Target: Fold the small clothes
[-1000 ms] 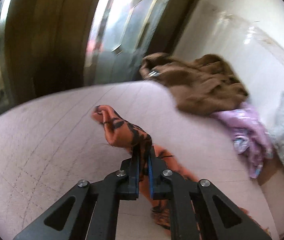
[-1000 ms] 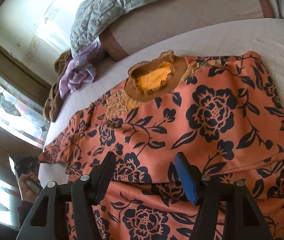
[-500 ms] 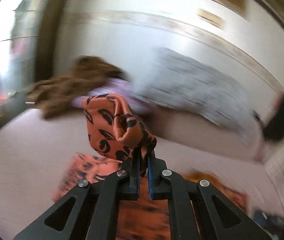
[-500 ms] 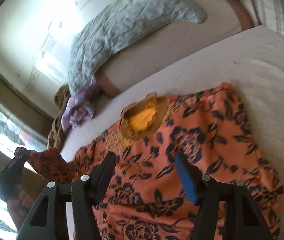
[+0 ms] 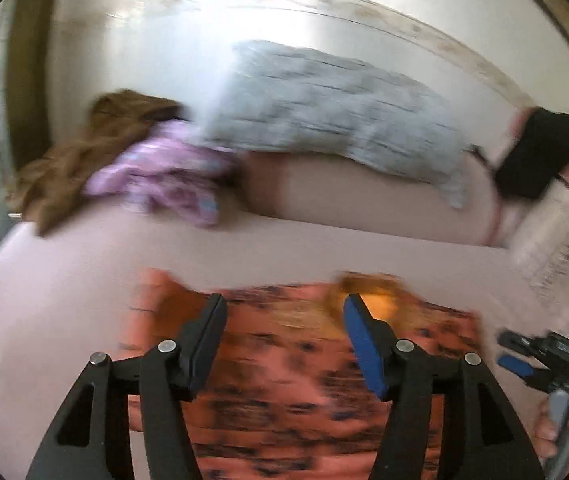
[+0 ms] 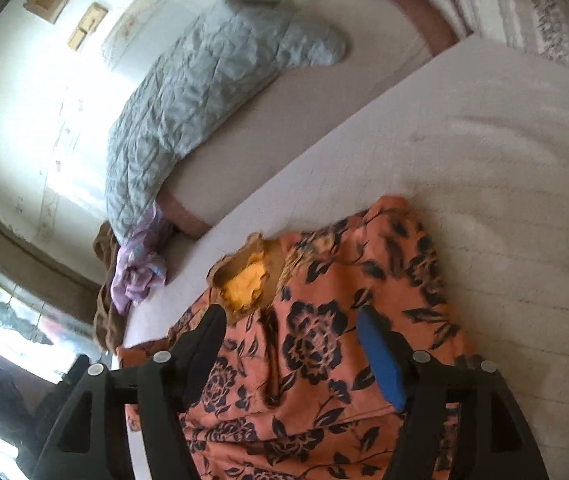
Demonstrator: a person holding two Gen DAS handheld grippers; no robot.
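Orange dark-flowered cloth garment (image 6: 324,360) flat on pale quilted bed (image 6: 504,160), long axis toward me, neckline far. My left claw (image 5: 282,344) opening, empty, above its left half. My right claw (image 6: 288,344) opening, empty, over middle, nearer.

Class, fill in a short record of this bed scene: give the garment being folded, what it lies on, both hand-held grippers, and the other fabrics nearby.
garment: orange floral top, lying flat
surface: pale bedspread
left hand-held gripper: jaws opening, nothing between them
right hand-held gripper: jaws opening, above the top, not gripping
nearby: grey quilted pillow, purple cloth, brown cloth
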